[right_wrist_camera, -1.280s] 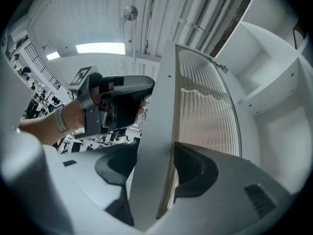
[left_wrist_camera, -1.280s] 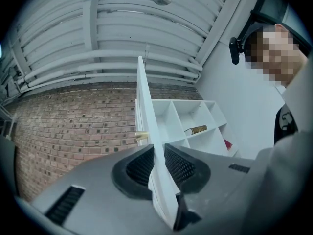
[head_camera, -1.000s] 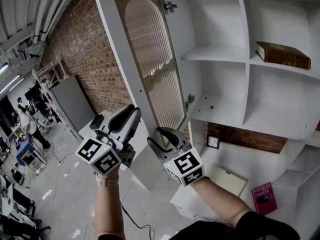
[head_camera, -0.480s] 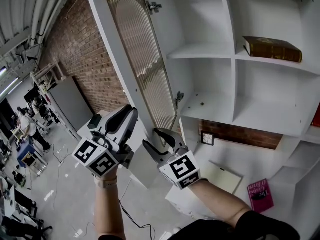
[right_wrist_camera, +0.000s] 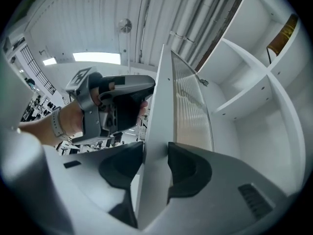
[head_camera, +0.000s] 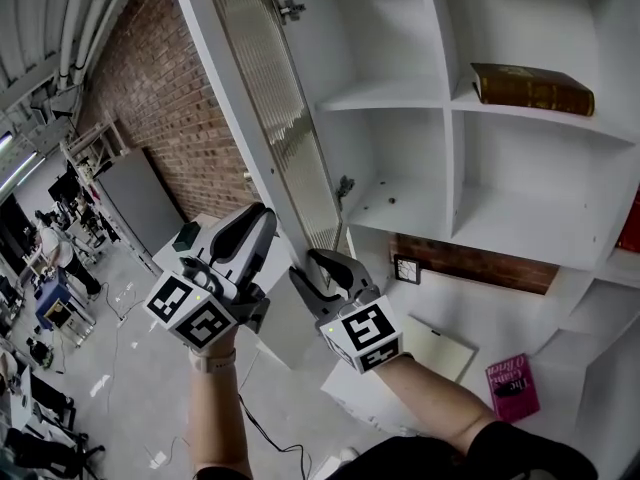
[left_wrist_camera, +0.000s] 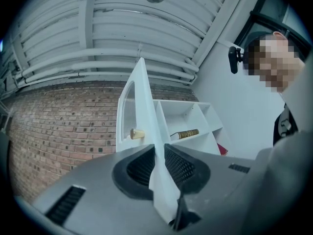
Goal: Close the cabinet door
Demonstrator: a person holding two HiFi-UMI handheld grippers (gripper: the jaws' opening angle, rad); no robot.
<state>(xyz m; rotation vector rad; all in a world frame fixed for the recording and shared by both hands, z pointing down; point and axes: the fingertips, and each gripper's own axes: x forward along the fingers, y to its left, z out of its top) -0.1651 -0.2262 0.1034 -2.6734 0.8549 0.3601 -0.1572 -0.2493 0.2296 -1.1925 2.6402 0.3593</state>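
Cabinet door (head_camera: 262, 98): white frame, ribbed arched glass panel, standing open at the shelf unit's (head_camera: 445, 98) left side. Left tongs (head_camera: 262, 220) clamp its edge low down. Right tongs (head_camera: 318, 264), just been closing, pinch the door beside them.

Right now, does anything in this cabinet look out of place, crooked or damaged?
Nothing looks damaged or spilled. The cabinet door with ribbed glass stands open. The brown book lies flat, not upright, and the pink book lies flat lower down.
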